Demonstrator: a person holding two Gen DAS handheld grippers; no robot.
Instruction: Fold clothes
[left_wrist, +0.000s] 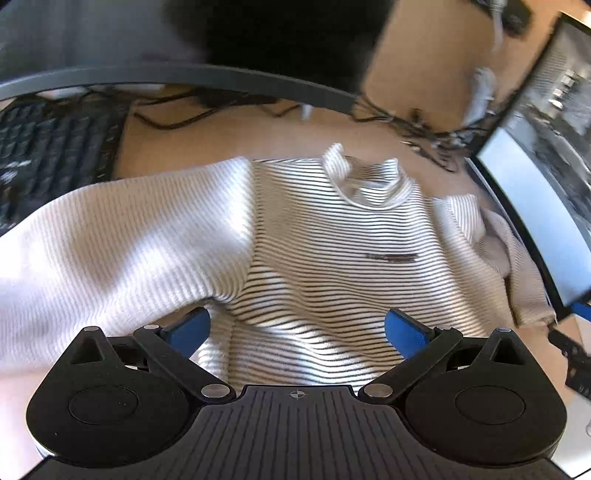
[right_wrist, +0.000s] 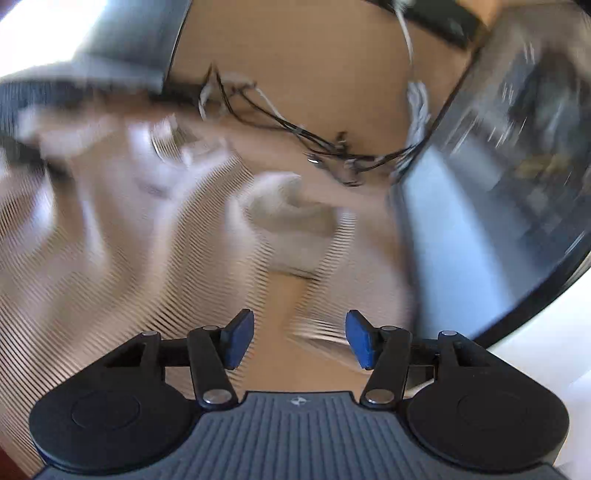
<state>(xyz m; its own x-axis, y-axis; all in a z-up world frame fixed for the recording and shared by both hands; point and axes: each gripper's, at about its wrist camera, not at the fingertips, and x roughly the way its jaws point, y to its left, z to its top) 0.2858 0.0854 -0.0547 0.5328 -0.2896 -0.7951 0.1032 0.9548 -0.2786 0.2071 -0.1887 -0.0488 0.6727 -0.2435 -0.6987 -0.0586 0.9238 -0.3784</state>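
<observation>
Striped sweater (left_wrist: 325, 236) lying face-up on desk (left_wrist: 229, 136), sleeves spreading out. L gripper (left_wrist: 297, 328) hovering wide apart over hem, R gripper (right_wrist: 300, 339) also spread, holding nothing, prob. lining up w/ sleeve edge.

The left wrist view looks forward and down from just behind its own blue fingers (left_wrist: 190, 330), close above a striped sweater (left_wrist: 325, 236) spread on the counter (left_wrist: 229, 136). It faces the far edge, where a keyboard (left_wrist: 48, 155) sits at far left and a monitor (left_wrist: 535, 192) at right. The right wrist view sits farther right, equally near the cloth, facing the same way but blurred. Its fingers (right_wrist: 360, 341) frame bare counter and the sweater's right part (right_wrist: 110, 258). Both views share the sweater, the monitor (right_wrist: 480, 206), the tangle of cables (left_wrist: 417, 125) (right_wrist: 332, 147) at the far side, and the counter.
</observation>
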